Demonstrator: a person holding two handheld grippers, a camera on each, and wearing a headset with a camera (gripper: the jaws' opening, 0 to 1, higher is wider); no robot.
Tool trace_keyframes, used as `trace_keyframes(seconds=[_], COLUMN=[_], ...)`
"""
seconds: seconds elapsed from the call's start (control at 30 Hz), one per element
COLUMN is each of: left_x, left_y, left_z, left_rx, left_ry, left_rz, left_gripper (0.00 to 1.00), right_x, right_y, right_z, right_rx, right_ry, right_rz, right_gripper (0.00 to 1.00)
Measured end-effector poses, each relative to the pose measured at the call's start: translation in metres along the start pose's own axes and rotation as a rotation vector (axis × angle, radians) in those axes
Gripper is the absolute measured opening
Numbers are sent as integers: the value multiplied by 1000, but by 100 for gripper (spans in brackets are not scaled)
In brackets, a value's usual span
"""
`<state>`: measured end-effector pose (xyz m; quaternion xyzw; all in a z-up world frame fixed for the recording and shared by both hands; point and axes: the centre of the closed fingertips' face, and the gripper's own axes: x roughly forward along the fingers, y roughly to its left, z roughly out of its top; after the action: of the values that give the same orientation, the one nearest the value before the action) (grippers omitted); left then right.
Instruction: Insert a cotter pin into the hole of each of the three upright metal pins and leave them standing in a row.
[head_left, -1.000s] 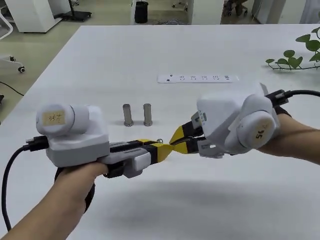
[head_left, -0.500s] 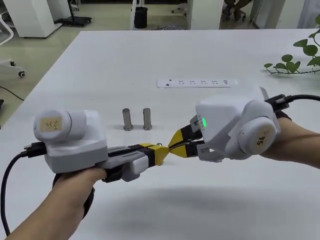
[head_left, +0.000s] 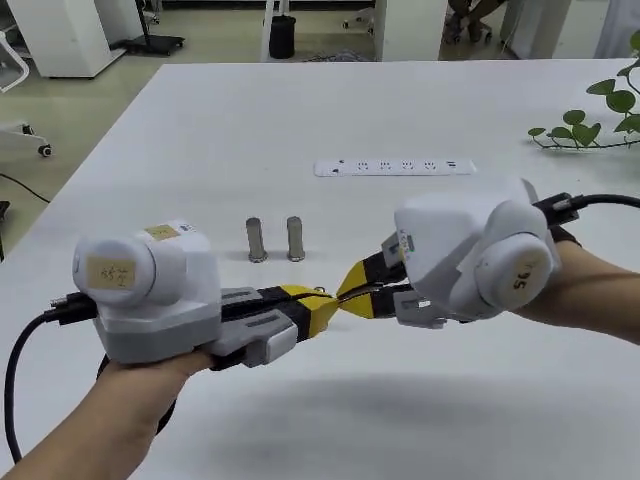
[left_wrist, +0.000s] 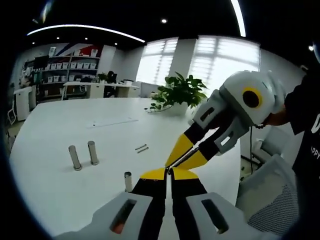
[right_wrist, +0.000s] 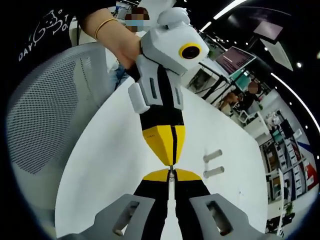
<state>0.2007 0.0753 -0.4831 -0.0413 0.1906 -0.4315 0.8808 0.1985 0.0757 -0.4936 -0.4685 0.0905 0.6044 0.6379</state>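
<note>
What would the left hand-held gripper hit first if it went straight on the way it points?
The right hand-held gripper, holding a thin pin, tip to tip with the left hand-held gripper; apparently nearly touching.

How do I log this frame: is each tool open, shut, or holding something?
Left tool: shut, tips touching the cotter pin.
Right tool: shut on the cotter pin.

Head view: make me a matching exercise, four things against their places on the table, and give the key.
1 power strip
2 two metal pins
3 plant
4 left claw and right claw

A upright, side by side, mid-table
B tip to tip, nearest the person
C lying flat beyond the pins
D at the table's far right

Pairs: 1-C, 2-A, 3-D, 4-B
</note>
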Motion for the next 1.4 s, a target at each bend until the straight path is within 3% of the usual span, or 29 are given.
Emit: trace_keyframes(seconds=[0.33, 0.4, 0.5, 0.7, 1.0, 1.4], left_x=[-3, -4, -4, -3, -1, 0], left_y=[-4, -7, -8, -10, -21, -25], left_z=[-7, -7, -7, -10, -13, -13], left_rx=[138, 188, 224, 273, 301, 265], left_ry=[29, 21, 26, 44, 60, 51], left_rz=[-33, -46, -66, -94, -158, -182], left_gripper=[0, 0, 0, 0, 0, 0], right_x=[-2, -2, -2, 0, -1, -4], right_y=[6, 8, 12, 14, 27, 32], right_z=[-2, -2, -1, -7, -5, -3], right_rx=[223, 269, 363, 484, 564, 545], right_ry=[-68, -85, -124, -158, -190, -191], right_rz=[58, 70, 107, 144, 195, 206], right_gripper=[2, 2, 4, 6, 6, 0])
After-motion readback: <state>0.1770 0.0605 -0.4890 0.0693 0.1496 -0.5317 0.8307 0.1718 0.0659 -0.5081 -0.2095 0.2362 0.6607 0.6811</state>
